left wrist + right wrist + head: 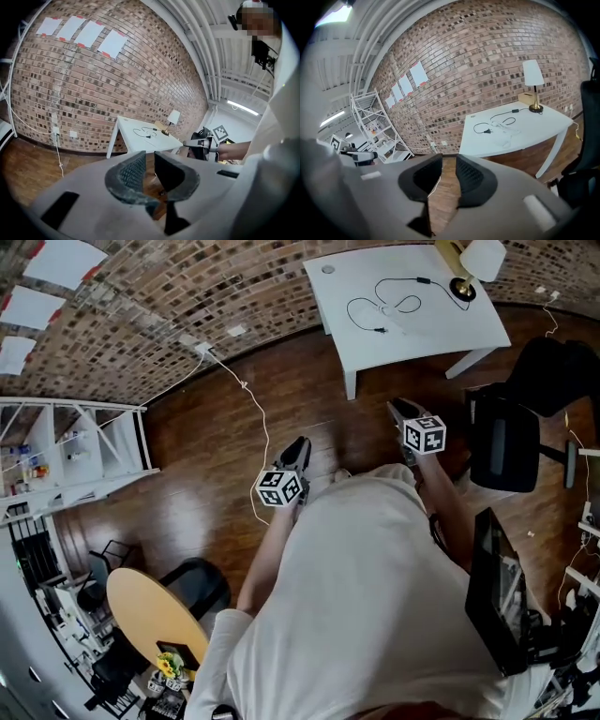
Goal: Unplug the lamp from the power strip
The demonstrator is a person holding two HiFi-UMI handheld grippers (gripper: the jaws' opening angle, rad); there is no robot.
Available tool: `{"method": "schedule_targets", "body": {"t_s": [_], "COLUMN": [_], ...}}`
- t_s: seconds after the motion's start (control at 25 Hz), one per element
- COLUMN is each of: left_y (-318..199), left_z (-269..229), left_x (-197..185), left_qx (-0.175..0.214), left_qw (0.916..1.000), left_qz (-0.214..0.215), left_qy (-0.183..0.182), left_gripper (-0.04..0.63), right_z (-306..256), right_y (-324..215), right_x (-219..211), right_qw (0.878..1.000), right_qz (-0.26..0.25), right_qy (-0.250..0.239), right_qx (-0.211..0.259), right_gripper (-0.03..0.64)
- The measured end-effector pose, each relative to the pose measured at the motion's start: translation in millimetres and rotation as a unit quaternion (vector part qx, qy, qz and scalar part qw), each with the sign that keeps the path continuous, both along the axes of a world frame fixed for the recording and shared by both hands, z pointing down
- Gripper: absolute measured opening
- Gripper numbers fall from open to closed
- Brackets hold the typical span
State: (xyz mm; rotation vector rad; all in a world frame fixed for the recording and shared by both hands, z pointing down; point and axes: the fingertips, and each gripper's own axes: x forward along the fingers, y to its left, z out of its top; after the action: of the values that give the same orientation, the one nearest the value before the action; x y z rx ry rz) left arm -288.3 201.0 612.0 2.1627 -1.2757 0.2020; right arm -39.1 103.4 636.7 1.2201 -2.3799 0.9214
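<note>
The lamp (473, 263), with a white shade and a brass stem, stands on the far right corner of the white table (412, 343). Its black cord (375, 306) loops across the tabletop beside a white power strip (507, 126). The cord's plug end (487, 131) lies left of the strip; I cannot tell whether anything is plugged in. My left gripper (302, 442) and right gripper (394, 405) hover over the wood floor, short of the table. Both point toward it. Each is open with nothing between its jaws (150, 164) (449, 168).
A black office chair (511, 442) stands right of the table. A white shelf rack (84, 446) lines the brick wall at left. A white cable (248, 390) trails from a wall outlet across the floor. A round wooden table (150, 615) sits behind me at left.
</note>
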Motion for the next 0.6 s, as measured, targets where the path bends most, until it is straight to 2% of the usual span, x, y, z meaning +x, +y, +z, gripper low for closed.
{"method": "schedule_targets", "body": {"t_s": [0.16,0.28,0.44,0.6], "left_y": [-19.3,-28.4,-27.1,-14.8], "left_z": [-6.3,-11.7,-3.4,2.7], "left_x": [31.5,65.8,124.0,168.0], "left_qx": [-0.008,-0.004,-0.012,-0.024], "left_qw": [0.9999,0.9999,0.9985,0.9964], "left_qz": [0.008,0.015,0.051,0.081], "left_qy": [-0.004,-0.002,-0.013,-0.012], "left_gripper": [0.044,0.043,0.041,0.041], "right_z": [-15.7,-27.9,-35.3,-18.8], "right_y": [0.1,1.6,13.1,35.7], "right_x": [24.0,49.5,77.1,92.7], "right_qw": [1.000,0.999,0.998,0.997], "right_qz": [-0.027,-0.025,-0.029,-0.062], "right_qy": [0.006,0.015,0.014,0.028], "right_qx": [0.008,0.027,0.057,0.040], "right_gripper": [0.081,0.081,0.080,0.083]}}
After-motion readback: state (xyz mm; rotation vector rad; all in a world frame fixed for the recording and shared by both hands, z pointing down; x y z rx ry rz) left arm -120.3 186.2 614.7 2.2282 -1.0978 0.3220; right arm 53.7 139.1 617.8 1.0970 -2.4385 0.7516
